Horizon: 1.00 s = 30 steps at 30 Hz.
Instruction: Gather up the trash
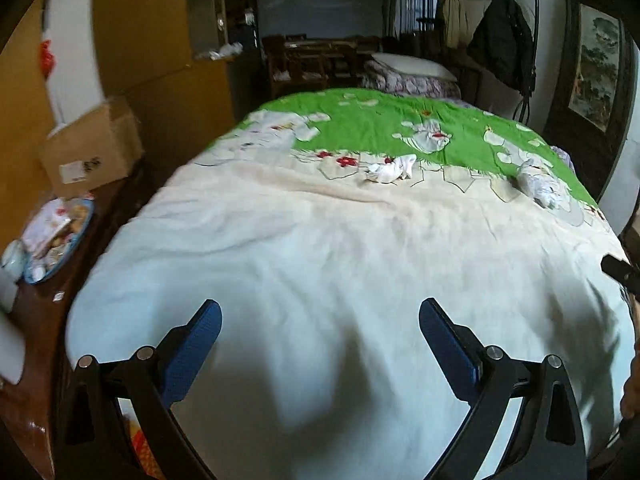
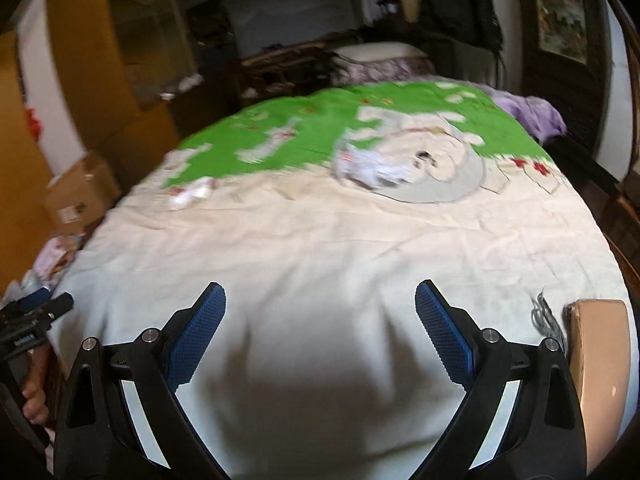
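Observation:
Two crumpled white wads of paper trash lie on a bed with a cream and green quilt [image 1: 320, 240]. In the left wrist view one wad [image 1: 390, 170] sits mid-bed at the green border and another [image 1: 538, 186] lies further right. The right wrist view, blurred, shows the same two wads, one [image 2: 370, 170] ahead and one [image 2: 192, 196] to the left. My left gripper [image 1: 320, 312] hangs open over the near cream part, nothing between its blue pads. My right gripper [image 2: 320, 300] is open and empty too, well short of the wads.
A cardboard box [image 1: 92, 148] and a plate of snacks [image 1: 56, 236] stand on a wooden table left of the bed. Another cardboard box [image 2: 600, 364] rests at the bed's near right corner. A purple cloth [image 2: 532, 114] lies far right. Furniture and hanging clothes fill the back.

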Available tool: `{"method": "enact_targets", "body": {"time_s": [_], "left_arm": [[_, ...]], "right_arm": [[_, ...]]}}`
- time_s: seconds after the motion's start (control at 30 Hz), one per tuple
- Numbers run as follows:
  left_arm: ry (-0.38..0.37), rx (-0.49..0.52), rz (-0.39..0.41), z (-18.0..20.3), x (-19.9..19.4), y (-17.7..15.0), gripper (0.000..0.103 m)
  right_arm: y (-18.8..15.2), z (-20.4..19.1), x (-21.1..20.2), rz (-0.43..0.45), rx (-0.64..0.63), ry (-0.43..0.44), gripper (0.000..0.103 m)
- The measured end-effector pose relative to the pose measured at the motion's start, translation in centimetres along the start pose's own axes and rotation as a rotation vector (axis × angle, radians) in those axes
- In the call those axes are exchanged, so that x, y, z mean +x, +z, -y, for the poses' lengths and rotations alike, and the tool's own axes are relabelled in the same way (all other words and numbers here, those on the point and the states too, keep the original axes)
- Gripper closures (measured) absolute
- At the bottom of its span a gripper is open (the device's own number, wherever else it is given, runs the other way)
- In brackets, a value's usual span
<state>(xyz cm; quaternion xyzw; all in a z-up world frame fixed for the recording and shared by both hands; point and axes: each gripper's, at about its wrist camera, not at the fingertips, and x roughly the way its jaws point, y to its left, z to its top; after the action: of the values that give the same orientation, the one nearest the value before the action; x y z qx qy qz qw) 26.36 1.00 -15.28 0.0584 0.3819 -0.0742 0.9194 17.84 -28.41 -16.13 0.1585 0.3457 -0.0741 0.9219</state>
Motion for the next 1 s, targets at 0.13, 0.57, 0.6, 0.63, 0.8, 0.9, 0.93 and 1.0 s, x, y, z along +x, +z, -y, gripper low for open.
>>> {"method": "enact_targets", "body": {"time_s": [0.13,0.57,0.6,0.63,0.8,0.9,0.93,1.0], "left_arm": [[-0.017,-0.007,-0.019,0.7,4.1,2.8,0.006],[-0.071,0.044,0.024,7.0,13.8,11.3,0.006],[-0.056,0.065,0.028,7.8,14.9,11.7,0.006],[-0.044,0.078,0.029,8.3,15.5,11.8,0.006],[-0.024,0.100,-0.074,9.0,20.3,12.4,0.006],[-0.091,0.029,-0.111,7.6,21.3,12.5,0.005],[-0.104,0.011,-0.107,7.2,21.3,12.5,0.005],[-0.111,0.005,-0.101,7.0,21.2,12.3,0.005]], "right_arm": [[1.2,1.3,2.8,0.007,0.025,-0.058,0.011],[1.3,3.4,7.3,-0.106,0.107,-0.011,0.007],[1.3,3.5,7.3,-0.105,0.107,-0.011,0.007],[1.2,3.5,7.3,-0.102,0.110,-0.008,0.007],[1.3,3.8,7.4,-0.092,0.129,0.009,0.007],[1.3,3.5,7.6,-0.095,0.118,-0.004,0.007],[1.3,3.5,7.7,-0.096,0.113,-0.010,0.007],[1.3,3.4,7.7,-0.098,0.111,-0.014,0.007]]}}
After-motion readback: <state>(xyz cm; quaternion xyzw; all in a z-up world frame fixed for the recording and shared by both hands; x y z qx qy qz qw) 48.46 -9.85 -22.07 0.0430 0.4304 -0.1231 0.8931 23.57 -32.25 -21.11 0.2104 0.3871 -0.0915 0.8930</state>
